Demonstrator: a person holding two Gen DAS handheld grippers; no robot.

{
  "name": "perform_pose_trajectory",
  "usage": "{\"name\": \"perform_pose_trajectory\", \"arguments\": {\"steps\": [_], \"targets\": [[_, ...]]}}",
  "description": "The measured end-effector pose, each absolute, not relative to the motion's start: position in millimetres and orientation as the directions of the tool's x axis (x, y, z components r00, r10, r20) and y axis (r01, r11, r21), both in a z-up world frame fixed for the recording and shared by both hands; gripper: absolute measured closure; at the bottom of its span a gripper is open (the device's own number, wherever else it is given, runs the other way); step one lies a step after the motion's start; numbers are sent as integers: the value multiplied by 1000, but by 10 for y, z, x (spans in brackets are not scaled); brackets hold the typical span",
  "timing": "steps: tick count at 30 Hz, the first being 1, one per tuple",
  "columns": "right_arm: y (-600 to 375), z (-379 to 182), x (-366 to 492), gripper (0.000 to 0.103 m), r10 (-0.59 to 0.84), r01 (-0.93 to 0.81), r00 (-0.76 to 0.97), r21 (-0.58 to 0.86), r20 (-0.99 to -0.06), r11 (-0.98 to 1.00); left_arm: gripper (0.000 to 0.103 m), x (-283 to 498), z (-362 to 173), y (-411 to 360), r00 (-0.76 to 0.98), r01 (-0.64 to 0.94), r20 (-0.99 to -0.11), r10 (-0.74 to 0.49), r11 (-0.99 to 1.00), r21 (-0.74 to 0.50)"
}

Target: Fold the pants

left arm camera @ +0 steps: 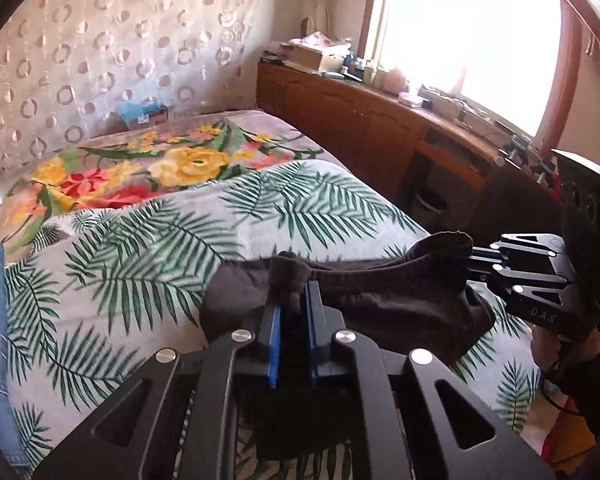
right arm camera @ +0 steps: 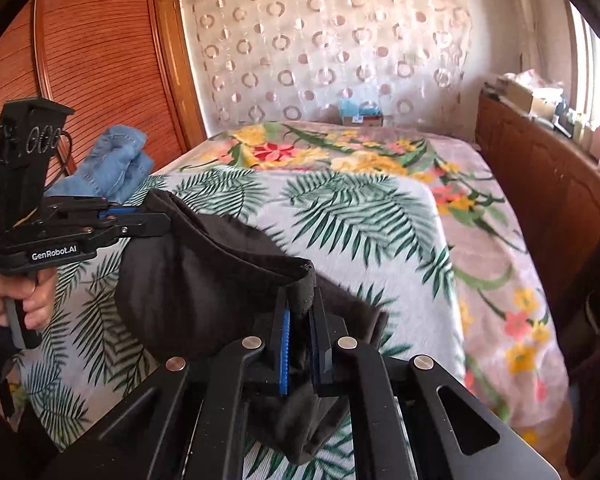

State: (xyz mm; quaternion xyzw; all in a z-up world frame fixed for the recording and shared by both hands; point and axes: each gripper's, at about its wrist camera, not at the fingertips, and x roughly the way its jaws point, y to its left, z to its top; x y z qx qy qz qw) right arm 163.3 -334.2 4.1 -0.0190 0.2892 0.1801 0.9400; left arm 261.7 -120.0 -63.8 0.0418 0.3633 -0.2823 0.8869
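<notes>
While both grippers clamp the waistband, the pants hang as a dark bundle just above the near part of the bed, over the palm-leaf blanket. The left gripper is closed on a bunched fold of the dark fabric, which sits pinched between its blue pads. The right gripper is closed on the other end of the waistband, with cloth filling the gap between its fingers. In the left wrist view the right gripper enters from the right and bites the raised edge of the fabric; in the right wrist view the left gripper enters from the left, held by a hand. The waistband spans between the two tools and the rest of the garment droops below. A floral blanket covers the far half of the bed. Folded jeans lie at the left edge.
</notes>
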Motion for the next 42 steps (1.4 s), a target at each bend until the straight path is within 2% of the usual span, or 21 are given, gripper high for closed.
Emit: {"name": "perform_pose_trajectory", "arguments": {"steps": [6,9,11,13,16,19,33,35,36,37,38,39,42], "targets": [[-3286,9,1878,96,253,-285,765,40,-592,958,91,2769,-698,-1279,563,512,-705,-431,852,-111],[-3289,16,1886,93,270,-284,750,74,-604,956,84,2728,-741,-1250,557,506,-721,-412,857,-99],[-3299,39,1815,84,247,-266,757,60,-604,962,67,2679,-752,-1210,557,504,-725,-406,858,-93],[-3317,79,1716,80,239,-260,772,51,-589,964,57,2625,-758,-1177,545,516,-728,-415,851,-98],[-3383,90,1545,73,248,-260,774,64,-583,963,53,2521,-766,-1127,529,531,-737,-421,842,-99],[-3462,48,1380,68,261,-256,772,92,-579,962,24,2400,-799,-1080,514,539,-736,-441,833,-123],[-3431,-158,1098,68,291,-305,722,87,-627,948,25,2228,-1048,-1075,483,544,-767,-422,832,-115],[-3426,-174,1146,68,289,-308,717,84,-634,948,34,2250,-1074,-1085,468,545,-772,-429,828,-130],[-3426,-178,1172,68,284,-305,715,80,-639,949,35,2266,-1092,-1094,458,546,-776,-434,826,-140],[-3433,-180,1188,72,283,-304,713,81,-641,949,38,2288,-1114,-1108,449,544,-782,-432,827,-145],[-3442,-174,1205,86,293,-310,710,89,-641,946,40,2309,-1133,-1121,444,540,-788,-425,830,-144],[-3466,-165,1207,92,307,-319,706,100,-638,942,41,2328,-1157,-1136,441,533,-796,-414,835,-139],[-3500,-134,1168,99,326,-331,712,112,-623,937,41,2343,-1189,-1165,442,527,-802,-401,840,-129]]}}
